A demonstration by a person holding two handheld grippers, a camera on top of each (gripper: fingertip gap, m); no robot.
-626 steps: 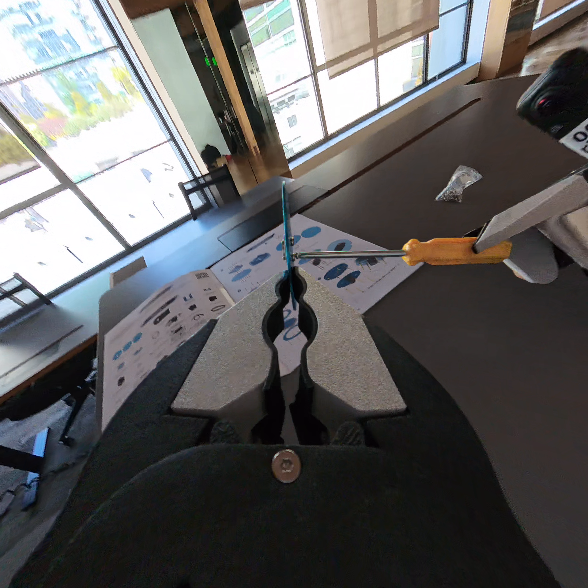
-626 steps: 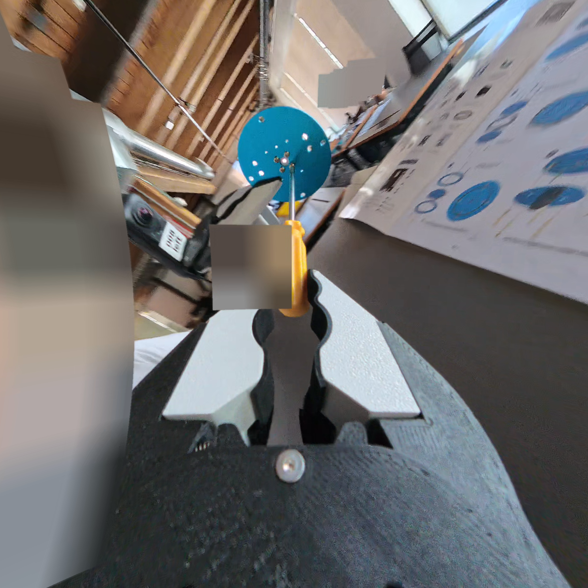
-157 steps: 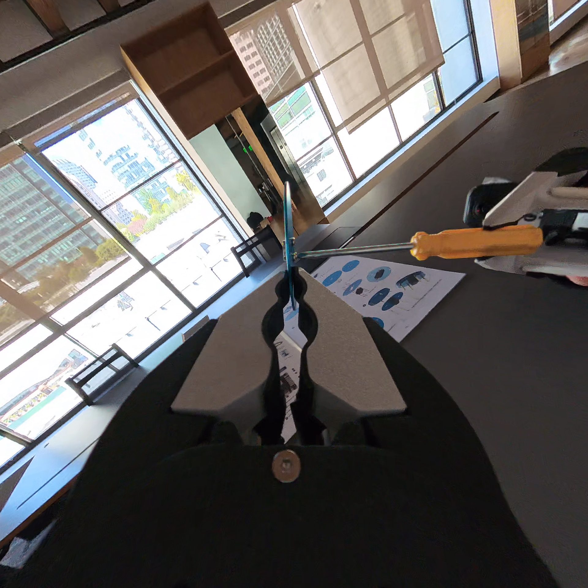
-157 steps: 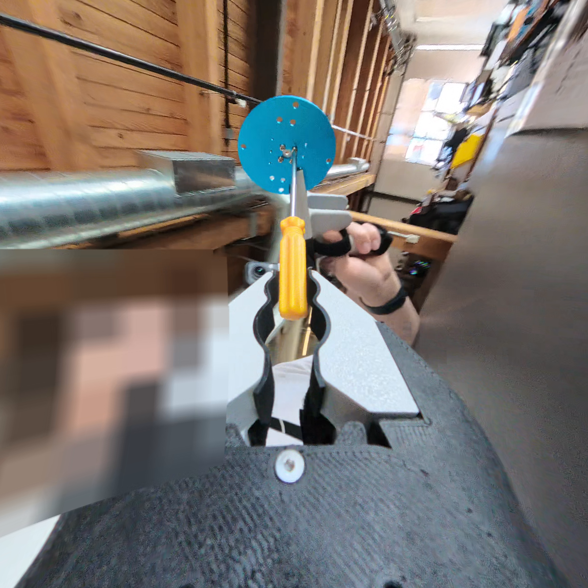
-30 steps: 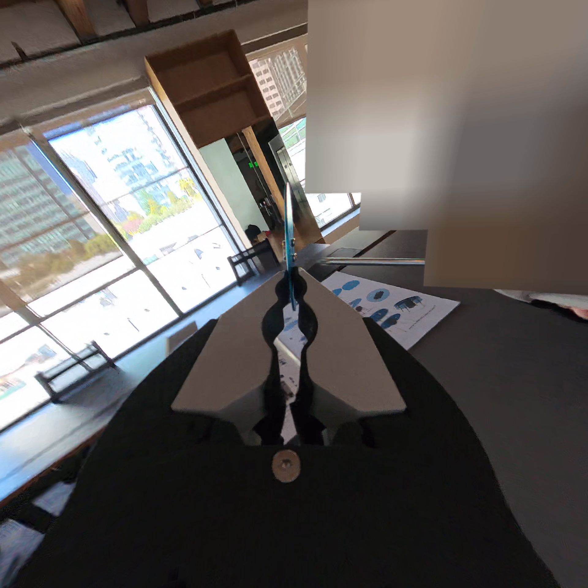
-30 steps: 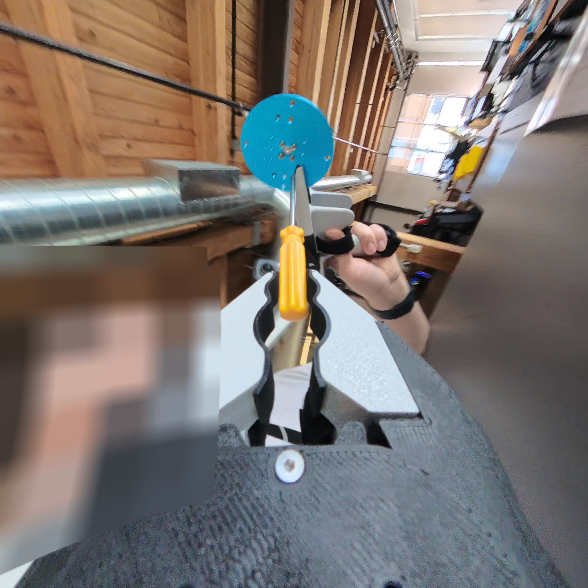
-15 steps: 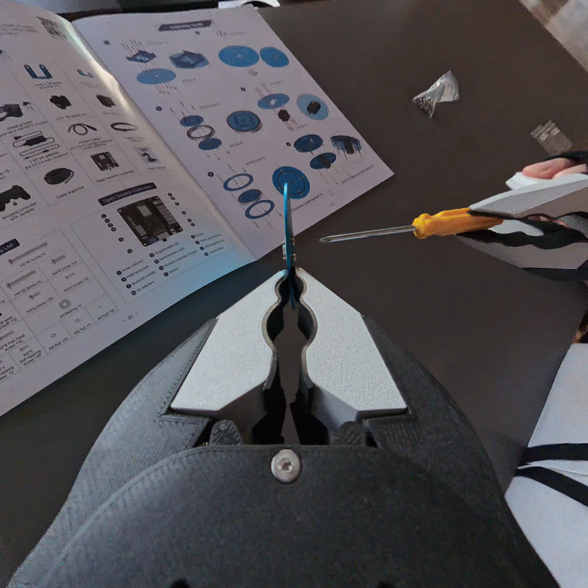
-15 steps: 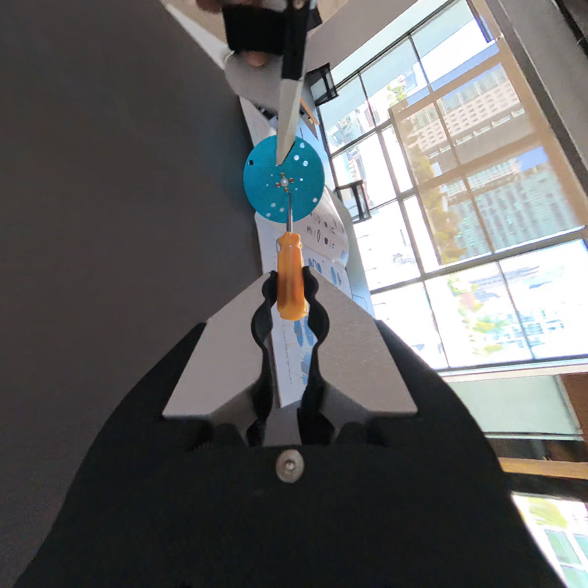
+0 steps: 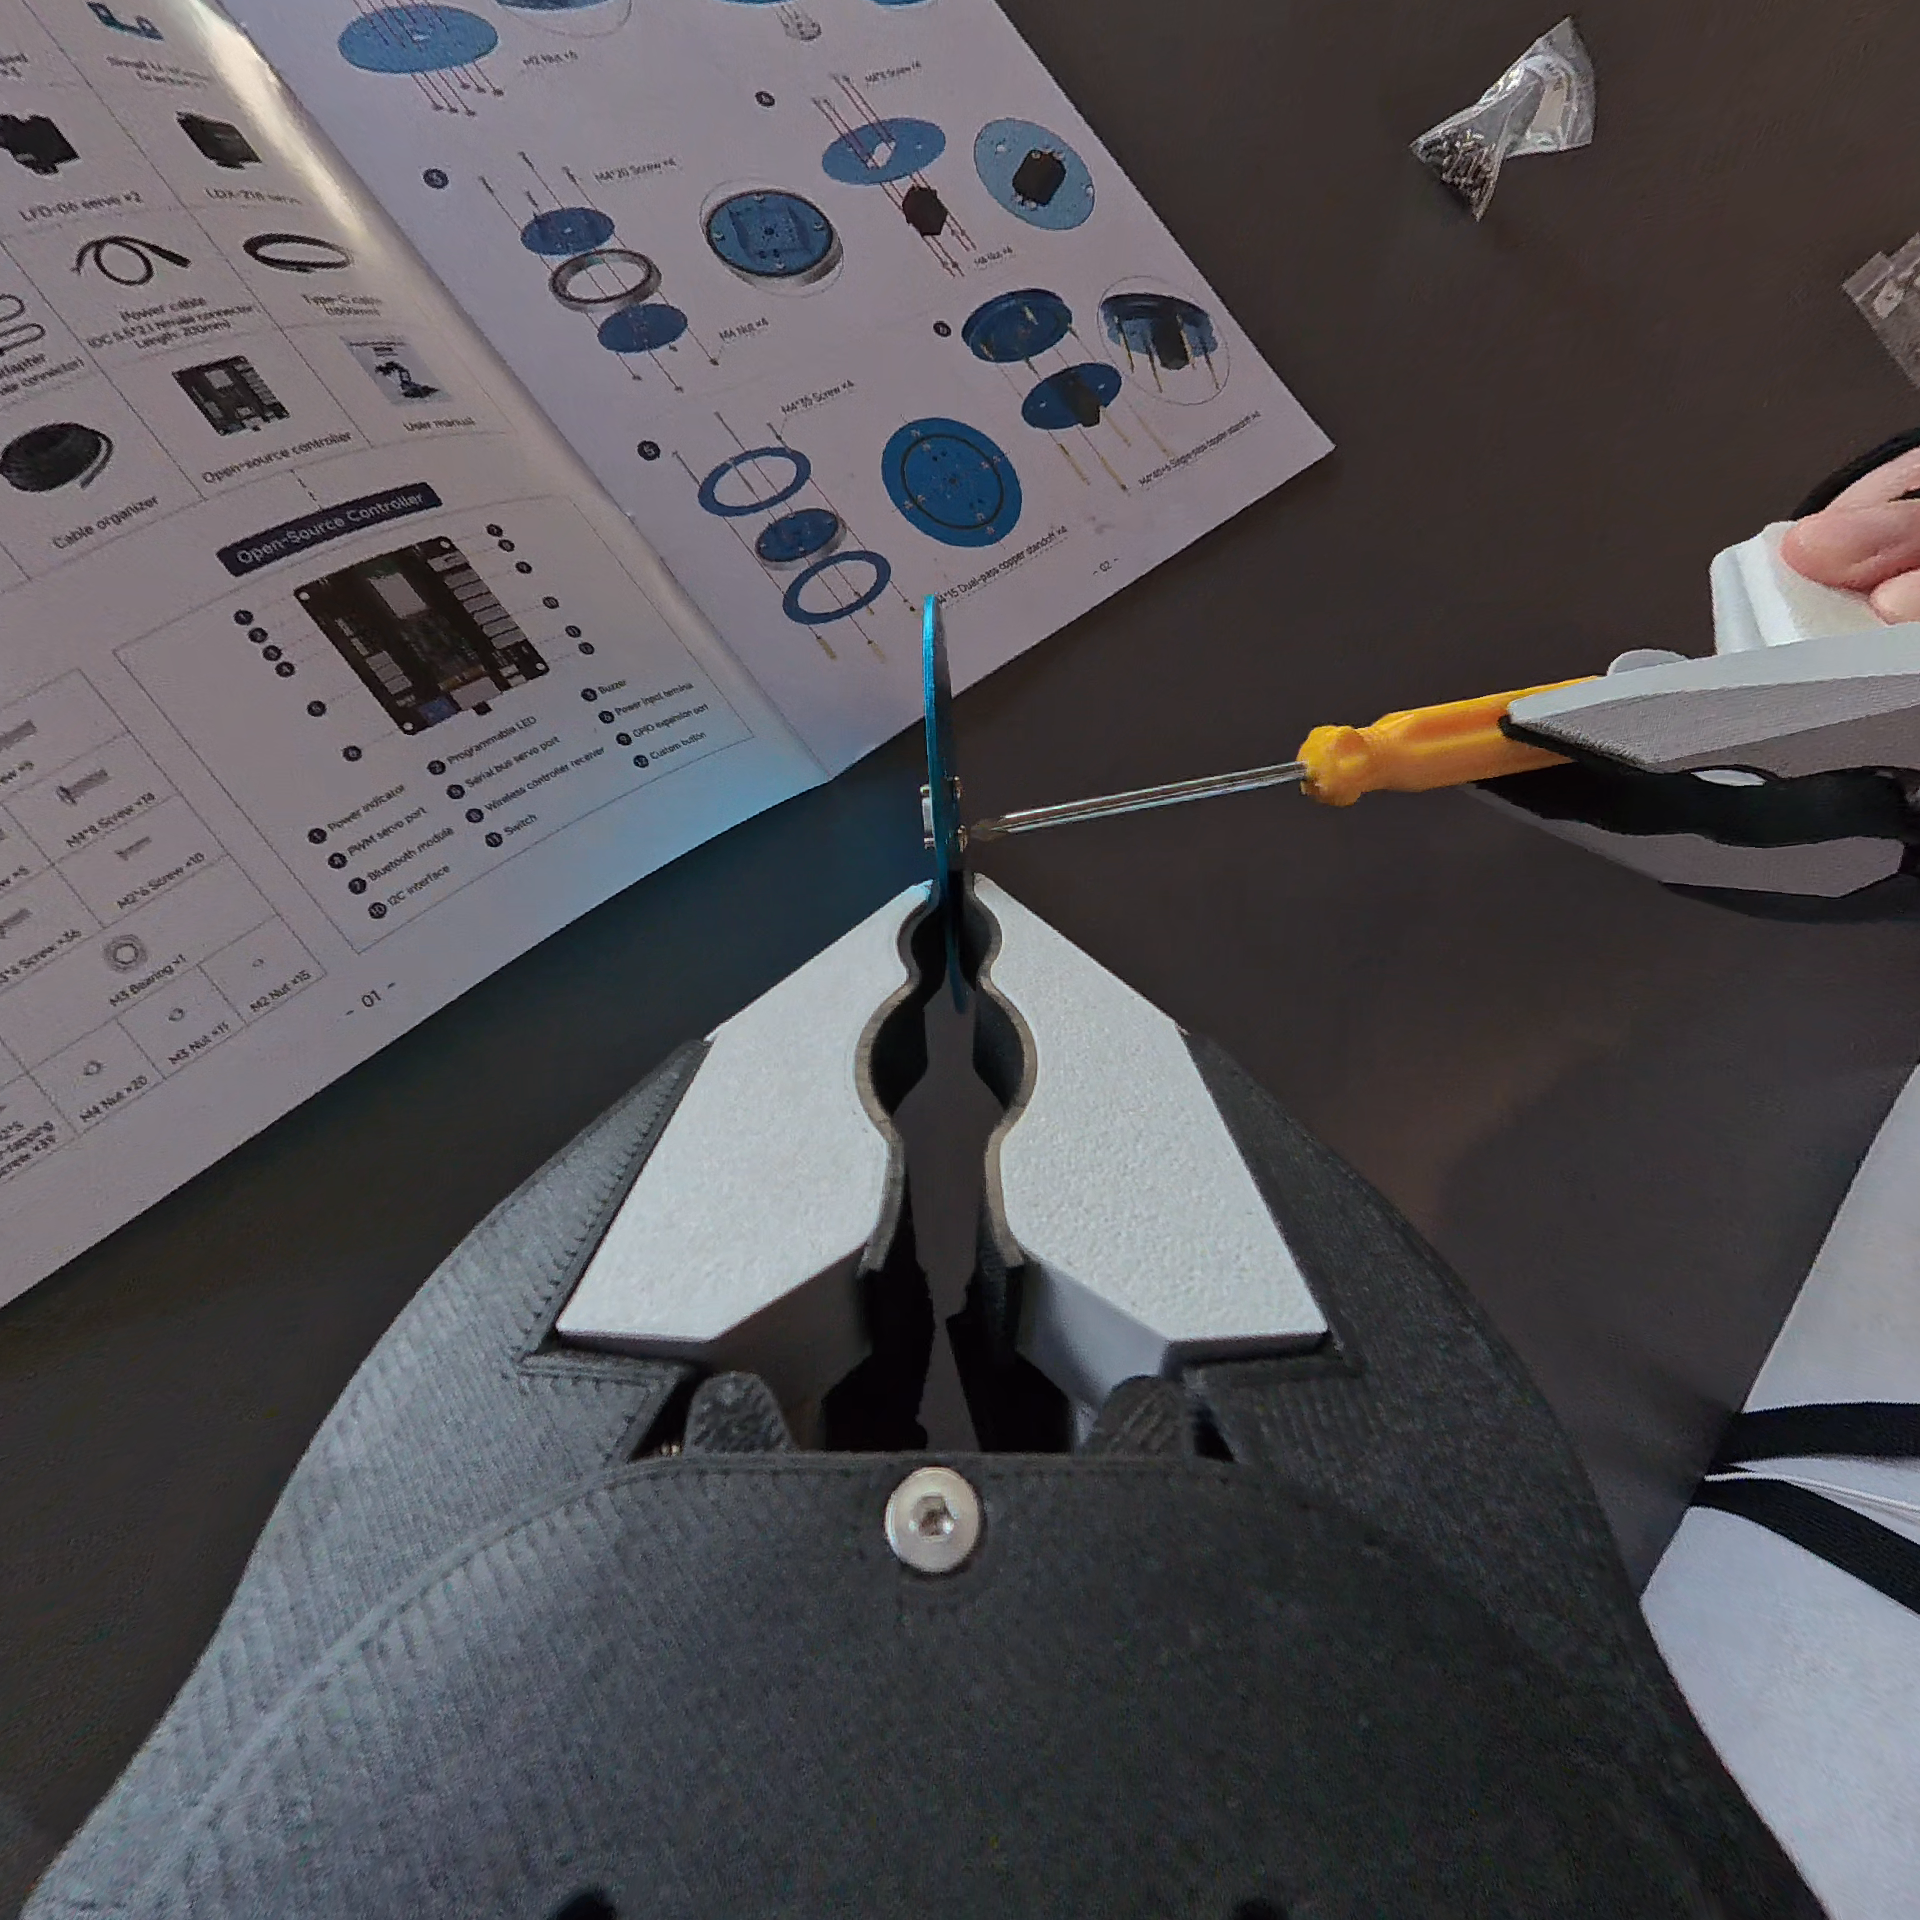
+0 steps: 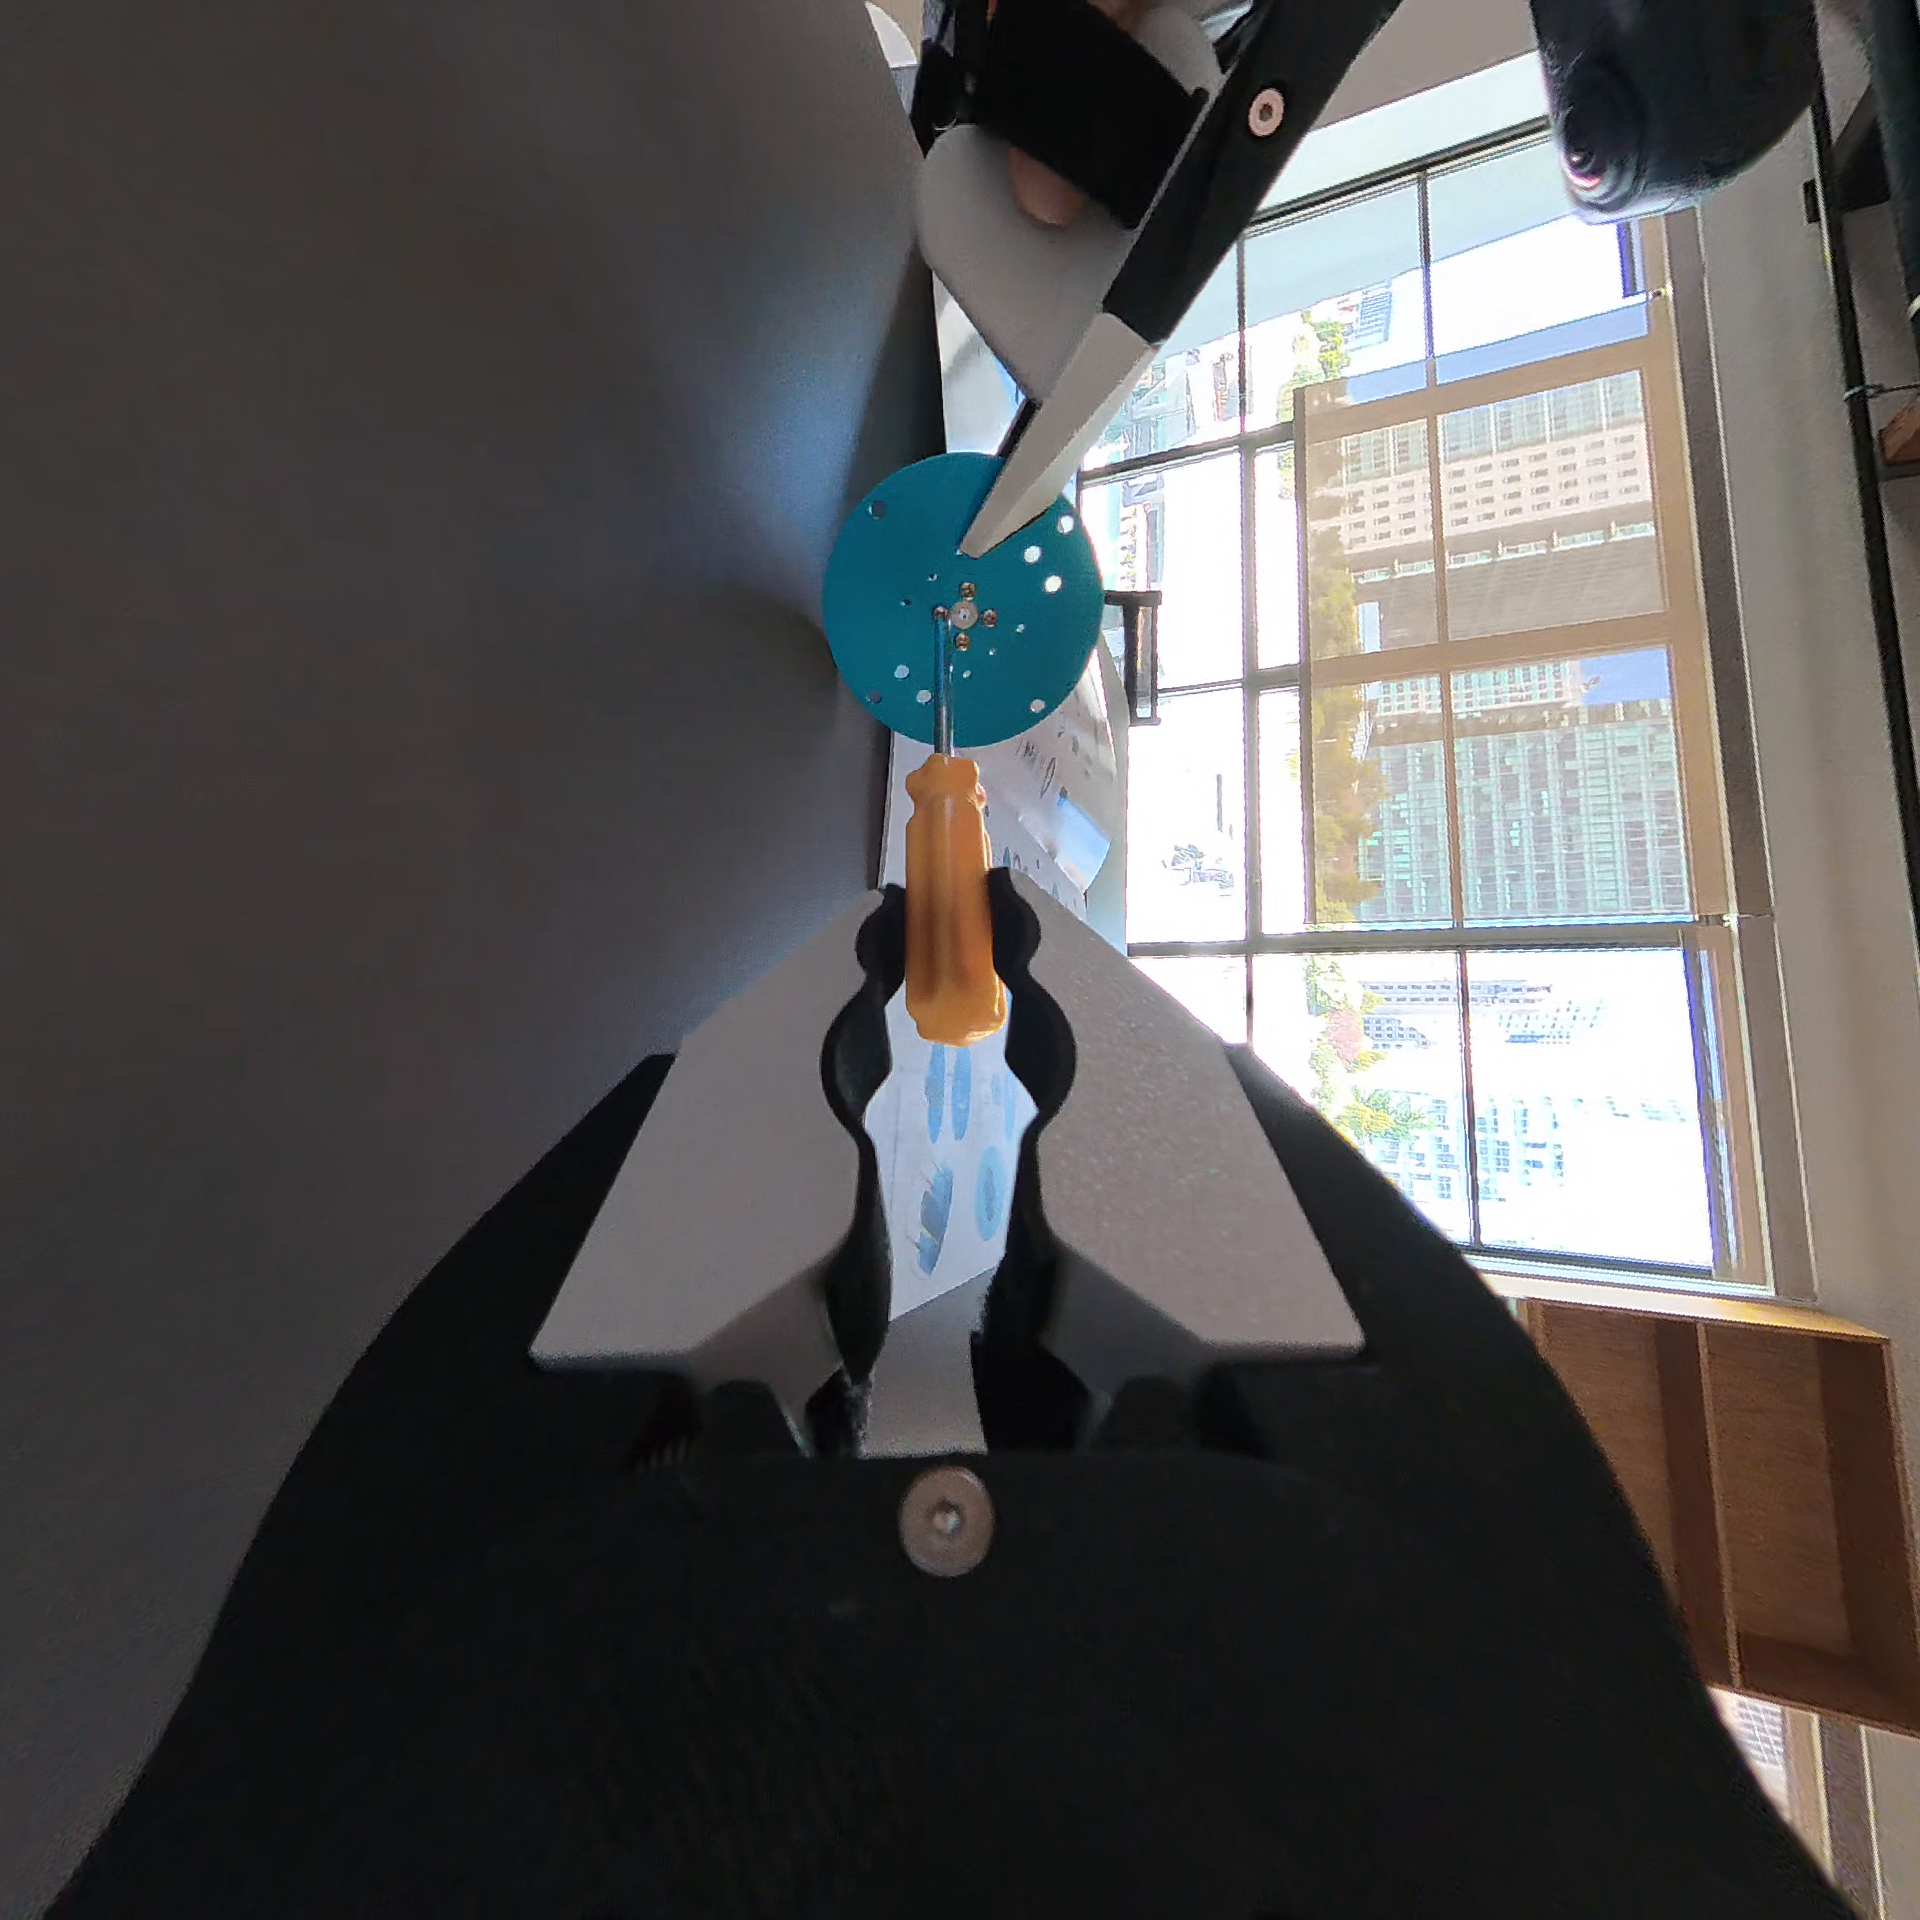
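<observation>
Left tool [image 9: 951, 894] clenches a blue perforated disc [image 9: 940, 748] edge-on; right tool [image 10: 945, 914] grips an orange-handled screwdriver [image 10: 951, 894], tip touching a centre screw [image 10: 943, 615].

Both wrist cameras close behind their tongs, sharing the blue disc [image 9: 940, 748] [image 10: 961, 603].

Sharp wide-angle frames, bright daylight through windows [image 10: 1475, 727], edges bowed, tabletop [image 9: 1455, 1039] dim.
</observation>
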